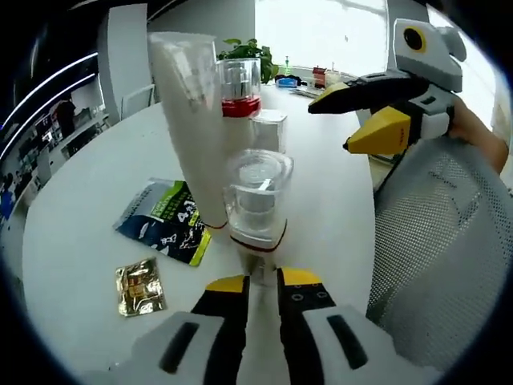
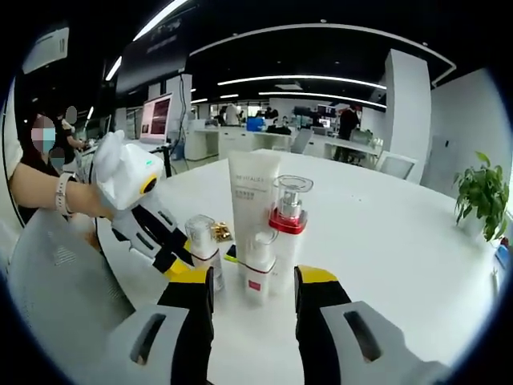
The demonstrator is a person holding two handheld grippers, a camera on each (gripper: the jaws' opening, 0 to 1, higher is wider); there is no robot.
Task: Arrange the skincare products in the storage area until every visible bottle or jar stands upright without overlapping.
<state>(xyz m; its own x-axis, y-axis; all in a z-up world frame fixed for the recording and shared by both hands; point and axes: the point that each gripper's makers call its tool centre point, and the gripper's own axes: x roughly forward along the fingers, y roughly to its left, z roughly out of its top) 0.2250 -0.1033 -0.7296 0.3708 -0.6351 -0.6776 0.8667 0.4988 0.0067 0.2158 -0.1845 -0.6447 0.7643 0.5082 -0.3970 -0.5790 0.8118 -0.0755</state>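
Note:
On the white table (image 1: 96, 184) stand a tall white tube (image 1: 192, 120), a pump bottle with a red band (image 1: 239, 84) and a small white bottle (image 1: 268, 128), all upright. My left gripper (image 1: 263, 282) is shut on the base of a small clear-capped bottle (image 1: 256, 200), upright in front of the tube. In the right gripper view the same group shows: tube (image 2: 252, 192), red-banded pump bottle (image 2: 288, 216), small white bottle (image 2: 258, 269), clear-capped bottle (image 2: 204, 241) with the left gripper (image 2: 180, 261) at it. My right gripper (image 2: 255, 279) is open, its jaws wide either side of the small white bottle, and it hangs at the upper right (image 1: 353, 120).
A green and black sachet (image 1: 164, 220) and a gold foil packet (image 1: 140, 287) lie flat left of the bottles. A grey mesh chair (image 1: 433, 265) stands at the table's right edge. A potted plant (image 2: 481, 192) sits on the far side. A person's arm (image 2: 40, 188) holds the left gripper.

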